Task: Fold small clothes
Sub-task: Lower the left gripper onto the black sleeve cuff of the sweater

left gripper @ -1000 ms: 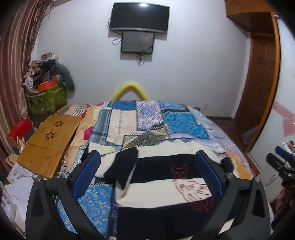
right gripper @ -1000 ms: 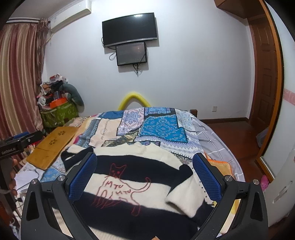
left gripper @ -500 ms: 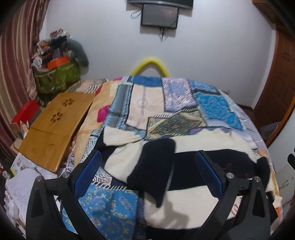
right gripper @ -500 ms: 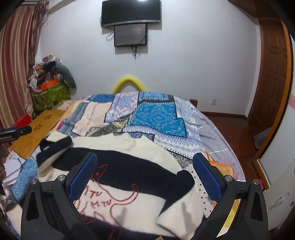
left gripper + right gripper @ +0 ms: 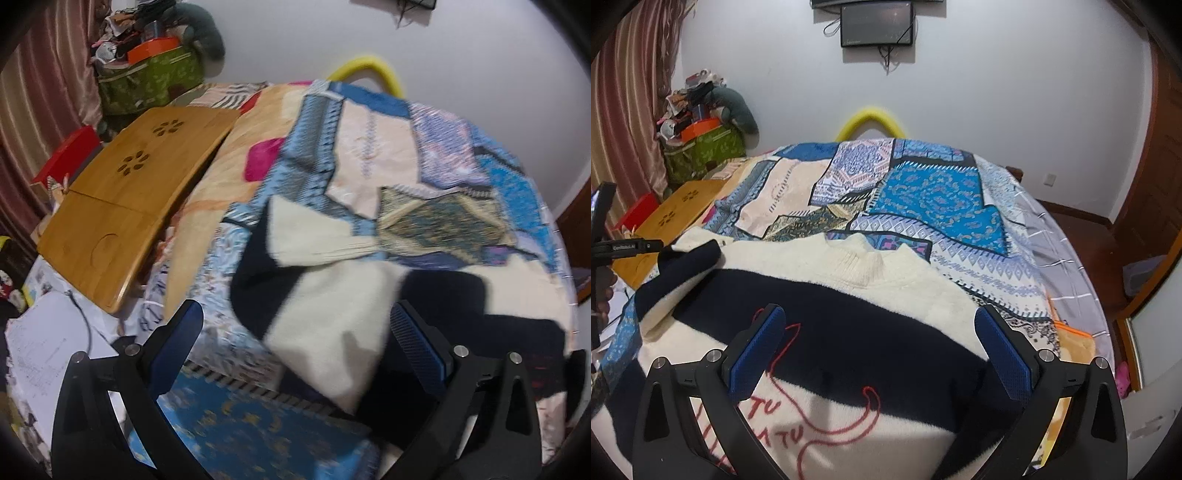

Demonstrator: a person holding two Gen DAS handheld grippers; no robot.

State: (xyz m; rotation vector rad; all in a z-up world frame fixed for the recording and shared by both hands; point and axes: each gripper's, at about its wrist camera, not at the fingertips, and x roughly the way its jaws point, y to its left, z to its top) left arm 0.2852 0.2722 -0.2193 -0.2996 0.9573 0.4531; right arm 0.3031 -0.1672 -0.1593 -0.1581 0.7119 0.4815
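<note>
At the bottom of the right view the right gripper hangs over the sweater, jaws spread wide with nothing between them. At the bottom of the left view the left gripper is likewise agape and empty, aimed at the sleeve in the lower middle of the frame. The sweater lies face up across the near part of the bed, collar toward the top of the frame, probably spread flat so its sides can be folded in. The sleeve already lies bent inward over the body. Further off, in the left half of the left view, a wooden tray leans against the bed edge, with papers below it; both lie clear of the sweater. At upper left stands a green bag piled with clutter. Nothing blocks either gripper.
</note>
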